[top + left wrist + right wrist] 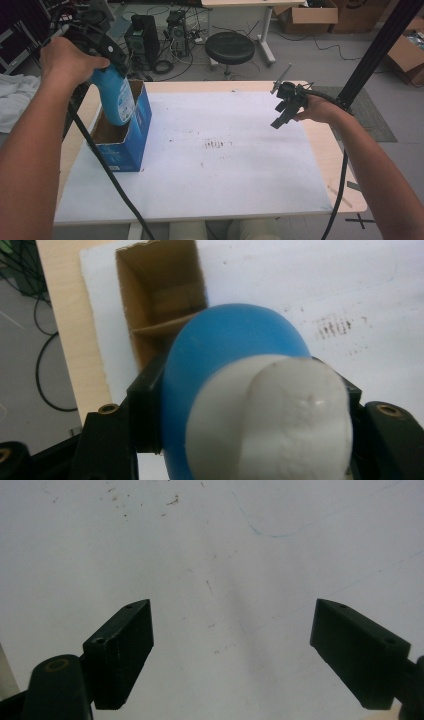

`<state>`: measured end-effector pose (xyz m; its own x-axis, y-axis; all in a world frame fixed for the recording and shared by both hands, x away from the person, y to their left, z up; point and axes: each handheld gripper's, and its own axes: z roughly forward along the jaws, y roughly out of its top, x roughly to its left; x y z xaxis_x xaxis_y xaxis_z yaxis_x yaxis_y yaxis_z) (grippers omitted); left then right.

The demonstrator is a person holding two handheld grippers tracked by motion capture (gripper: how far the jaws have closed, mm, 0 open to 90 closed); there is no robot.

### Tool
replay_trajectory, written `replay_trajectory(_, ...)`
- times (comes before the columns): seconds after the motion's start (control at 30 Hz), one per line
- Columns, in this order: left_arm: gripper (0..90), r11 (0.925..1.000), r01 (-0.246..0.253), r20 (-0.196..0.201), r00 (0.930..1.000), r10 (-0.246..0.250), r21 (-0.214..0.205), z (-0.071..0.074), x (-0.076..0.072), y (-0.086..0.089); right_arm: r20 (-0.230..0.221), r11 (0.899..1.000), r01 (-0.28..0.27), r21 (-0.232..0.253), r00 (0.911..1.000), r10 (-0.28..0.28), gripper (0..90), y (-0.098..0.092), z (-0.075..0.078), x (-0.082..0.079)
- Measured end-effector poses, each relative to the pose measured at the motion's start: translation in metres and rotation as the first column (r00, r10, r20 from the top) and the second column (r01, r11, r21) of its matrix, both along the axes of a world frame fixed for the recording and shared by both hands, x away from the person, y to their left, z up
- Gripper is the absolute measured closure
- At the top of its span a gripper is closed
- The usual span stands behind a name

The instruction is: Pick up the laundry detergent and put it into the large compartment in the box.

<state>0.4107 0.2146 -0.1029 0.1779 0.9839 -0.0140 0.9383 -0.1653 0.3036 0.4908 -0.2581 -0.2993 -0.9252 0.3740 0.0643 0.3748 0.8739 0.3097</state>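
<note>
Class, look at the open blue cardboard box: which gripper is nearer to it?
Left. The left gripper holds a blue bottle over the box; the right gripper hovers far across the table.

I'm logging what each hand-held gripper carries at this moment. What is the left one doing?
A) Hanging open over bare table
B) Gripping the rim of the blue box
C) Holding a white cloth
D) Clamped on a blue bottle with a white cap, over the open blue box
D: the left hand-held gripper has its jaws on both sides of the blue bottle, white cap toward the camera, above the open blue box.
</note>
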Motion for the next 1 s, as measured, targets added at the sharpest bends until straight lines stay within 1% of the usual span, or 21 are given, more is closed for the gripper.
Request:
replay_trajectory(0.07,38.1,0.9998,-0.018,0.006,0.9998,0.018,0.002,-0.004,0.001,0.005,0.0,1.0,0.002,-0.002,1.0,-0.002,17.2,0.0,0.0,0.0)
replay_trajectory(0.17,38.1,0.9996,-0.026,0.004,0.9997,0.026,0.008,-0.011,0.003,0.009,0.003,1.0,0.0,-0.001,1.0,0.0,17.2,-0.001,0.0,0.0)
replay_trajectory(0.3,38.1,0.9992,-0.031,0.006,0.9995,0.031,0.025,-0.024,0.005,0.014,0.001,1.0,0.006,-0.002,1.0,-0.006,17.2,-0.002,0.0,0.0)
replay_trajectory(0.33,38.1,0.9992,-0.031,0.006,0.9995,0.031,0.025,-0.024,0.005,0.014,0.001,1.0,0.006,0.0,1.0,-0.006,17.2,-0.002,0.0,0.0)
replay_trajectory(0.37,38.1,0.999,-0.039,0.005,0.9992,0.039,0.021,-0.033,0.006,0.018,0.001,1.0,0.006,0.001,1.0,-0.006,17.2,-0.002,0.0,0.0)
replay_trajectory(0.47,38.0,0.9988,-0.046,-0.005,0.9989,0.046,0.013,-0.047,0.007,0.023,0.002,1.0,0.004,-0.003,1.0,-0.004,17.2,-0.002,-0.001,0.0)
replay_trajectory(0.57,38.1,0.9987,-0.049,-0.01,0.9988,0.049,0.017,-0.061,0.008,0.026,0.001,1.0,0.004,-0.004,1.0,-0.004,17.2,-0.002,-0.001,0.0)
replay_trajectory(0.6,38.1,0.9987,-0.049,-0.01,0.9988,0.049,0.017,-0.061,0.008,0.026,-0.001,1.0,0.005,-0.003,1.0,-0.005,17.2,-0.002,-0.001,0.0)
replay_trajectory(0.63,38.1,0.9987,-0.046,-0.01,0.9989,0.046,0.02,-0.066,0.009,0.027,-0.004,1.0,0.008,-0.005,1.0,-0.008,17.2,-0.002,-0.001,0.0)
replay_trajectory(0.67,38.1,0.9988,-0.042,-0.008,0.9991,0.042,0.025,-0.077,0.009,0.028,-0.003,1.0,0.007,-0.005,1.0,-0.007,17.2,-0.002,-0.001,0.0)
replay_trajectory(0.7,38.1,0.9989,-0.039,-0.01,0.9992,0.039,0.026,-0.081,0.009,0.029,-0.003,1.0,0.003,-0.005,1.0,-0.003,17.2,-0.002,-0.002,0.001)
replay_trajectory(0.73,38.1,0.9989,-0.039,-0.01,0.9992,0.039,0.026,-0.081,0.009,0.029,-0.003,1.0,0.004,-0.005,1.0,-0.004,17.2,-0.002,-0.002,0.0)
replay_trajectory(0.77,38.1,0.9989,-0.043,-0.012,0.999,0.043,0.022,-0.093,0.009,0.031,-0.003,1.0,0.005,-0.007,1.0,-0.005,17.2,-0.002,-0.002,0.0)
replay_trajectory(0.87,38.1,0.9988,-0.044,-0.021,0.9988,0.044,0.02,-0.108,0.01,0.033,-0.002,1.0,0.006,-0.008,1.0,-0.006,17.2,-0.002,-0.002,0.001)
replay_trajectory(0.97,38.1,0.9987,-0.048,-0.032,0.9983,0.049,0.017,-0.121,0.011,0.034,-0.002,1.0,0.007,-0.01,1.0,-0.007,17.2,-0.002,-0.002,0.001)
replay_trajectory(1.0,38.1,0.9987,-0.048,-0.032,0.9983,0.049,0.017,-0.121,0.011,0.034,-0.002,1.0,0.007,-0.01,1.0,-0.007,17.2,-0.002,-0.002,0.001)
